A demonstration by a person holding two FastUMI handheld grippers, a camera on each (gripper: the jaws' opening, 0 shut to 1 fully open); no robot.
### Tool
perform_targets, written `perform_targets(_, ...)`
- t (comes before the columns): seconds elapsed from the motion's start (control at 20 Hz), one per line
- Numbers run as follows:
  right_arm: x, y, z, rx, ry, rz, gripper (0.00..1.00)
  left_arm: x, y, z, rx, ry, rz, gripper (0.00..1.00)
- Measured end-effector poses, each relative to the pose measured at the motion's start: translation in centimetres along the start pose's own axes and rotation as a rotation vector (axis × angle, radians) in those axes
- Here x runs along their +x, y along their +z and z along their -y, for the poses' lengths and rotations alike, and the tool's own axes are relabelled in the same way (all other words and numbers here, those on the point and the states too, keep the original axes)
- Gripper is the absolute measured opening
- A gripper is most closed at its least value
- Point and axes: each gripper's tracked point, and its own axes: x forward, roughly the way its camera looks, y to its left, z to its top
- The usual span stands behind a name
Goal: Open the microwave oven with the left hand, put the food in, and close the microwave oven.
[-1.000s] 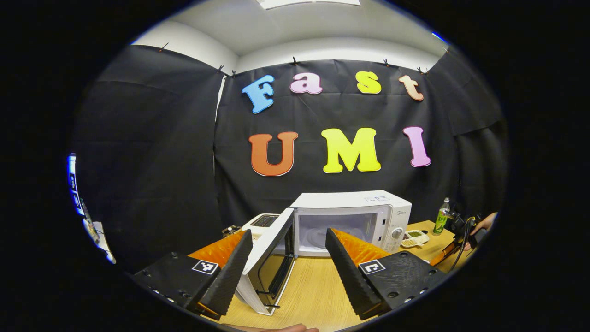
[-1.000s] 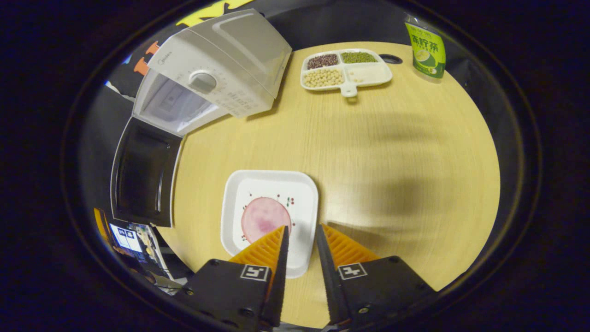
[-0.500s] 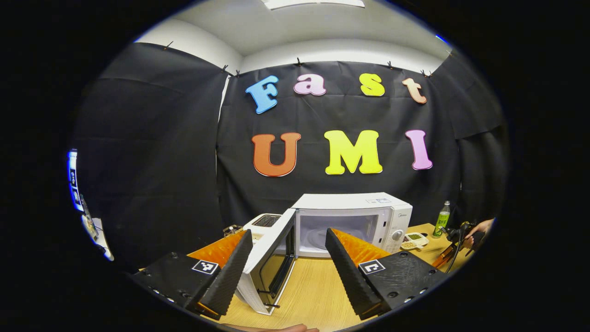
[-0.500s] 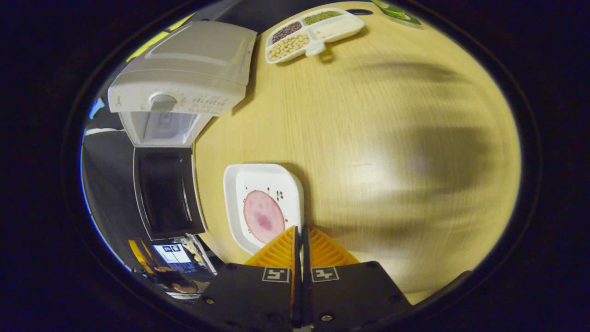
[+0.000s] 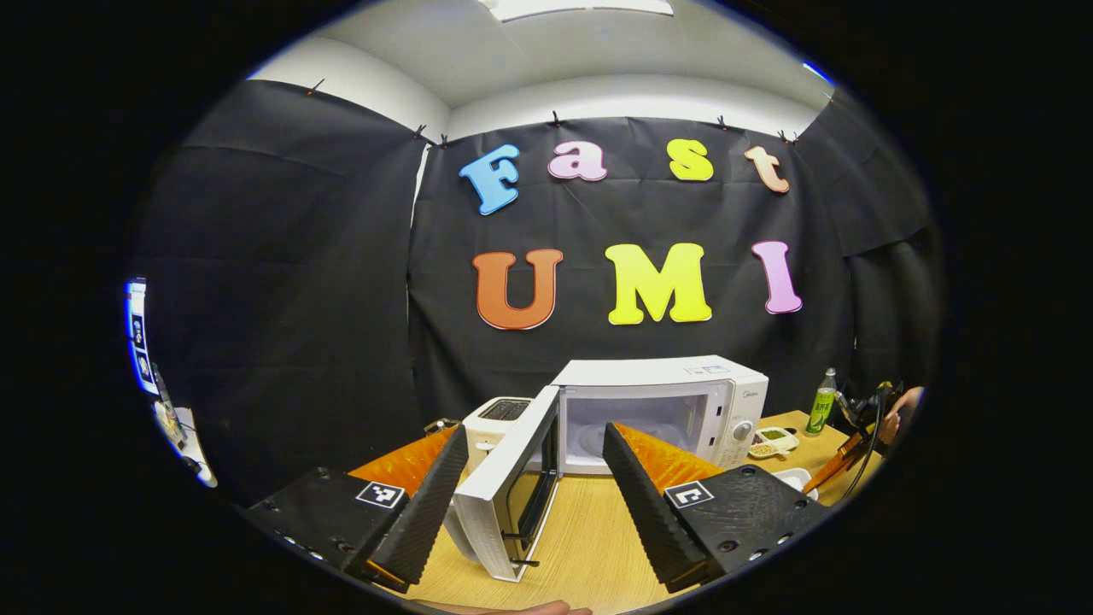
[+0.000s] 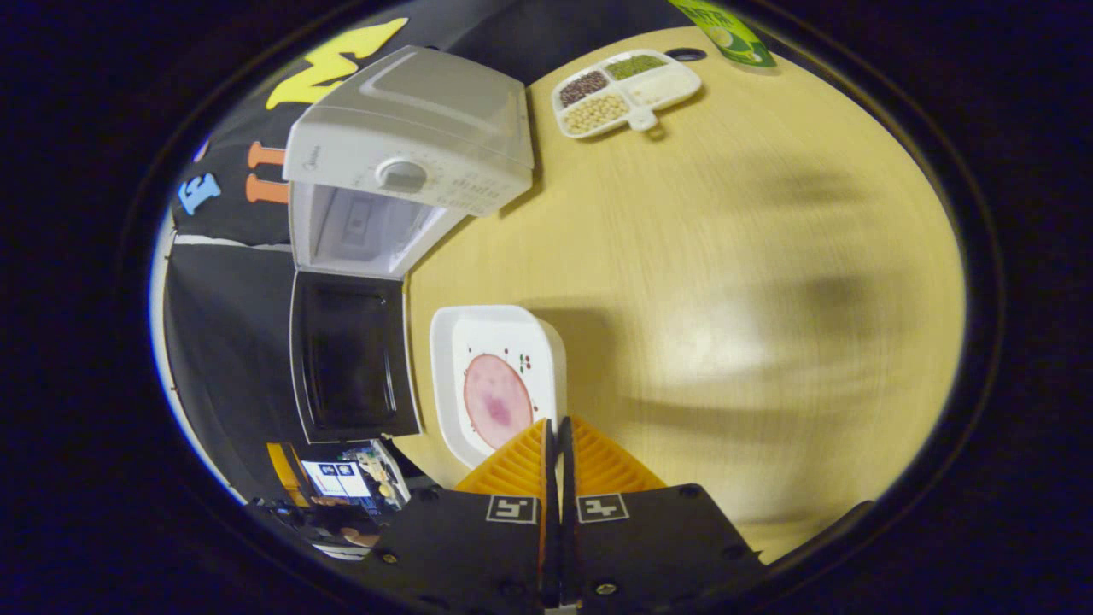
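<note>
The white microwave stands at the back of the wooden table, its door swung wide open to the left. My left gripper is open and holds nothing, a little in front of the door and the cavity. In the right gripper view, my right gripper is shut on the near rim of a white square plate that carries a pink slice of meat. The plate hangs just right of the open door, below the microwave in that view, and throws a shadow on the table.
A white toaster stands left of the microwave. A divided dish of beans and a green bottle sit at the table's far right corner. A hand holds the right gripper at the right edge.
The right gripper closed on the plate's rim, then carried it nearer the open door and microwave. The left gripper stayed open and shifted only slightly.
</note>
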Motion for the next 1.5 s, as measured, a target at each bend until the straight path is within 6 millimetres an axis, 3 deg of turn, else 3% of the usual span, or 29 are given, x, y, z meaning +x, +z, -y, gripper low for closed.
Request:
perform_targets(0.1, 0.3, 0.0, -2.2, 0.003, -0.002, 0.029, 0.04, -0.3, 0.0, -0.9, -0.018, -0.002, 0.005, 0.94)
perform_targets(0.15, 0.6, 0.2, -3.1, 0.008, -0.002, 0.043, 0.04, -0.5, 0.1, -1.3, -0.031, -0.011, 0.002, 0.84)
perform_targets(0.2, 1.2, 0.5, -4.1, 0.014, -0.005, 0.054, 0.04, -0.6, 0.0, -1.7, -0.042, -0.020, 0.001, 0.95)
perform_targets(0.5, 6.5, 2.5, -11.0, 0.064, 0.041, 0.153, 0.00, -1.7, 0.4, -6.7, 0.015, 0.024, 0.038, 0.95)
perform_targets(0.75, 10.1, 3.8, -17.4, 0.146, 0.098, 0.258, 0.04, -2.6, -0.3, -8.1, -0.015, -0.013, 0.037, 0.95)
perform_targets(0.9, 11.9, 5.2, -19.8, 0.244, 0.101, 0.361, 0.00, -2.7, -0.5, -9.6, -0.038, -0.009, 0.044, 0.95)
perform_targets(1.05, 13.8, 7.3, -22.3, 0.256, 0.119, 0.448, 0.04, -2.6, -0.4, -11.0, -0.055, 0.023, 0.038, 0.95)
perform_targets(1.3, 17.8, 11.3, -25.7, 0.328, 0.193, 0.539, 0.04, -2.6, 0.2, -10.1, -0.075, -0.014, 0.056, 0.94)
perform_targets(1.4, 18.6, 14.3, -26.0, 0.362, 0.233, 0.680, 0.00, -2.4, 0.0, -10.4, -0.055, -0.011, 0.063, 0.94)
perform_targets(1.5, 18.9, 16.4, -25.4, 0.436, 0.244, 0.802, 0.04, -2.2, -0.4, -10.2, -0.047, -0.010, 0.054, 0.94)
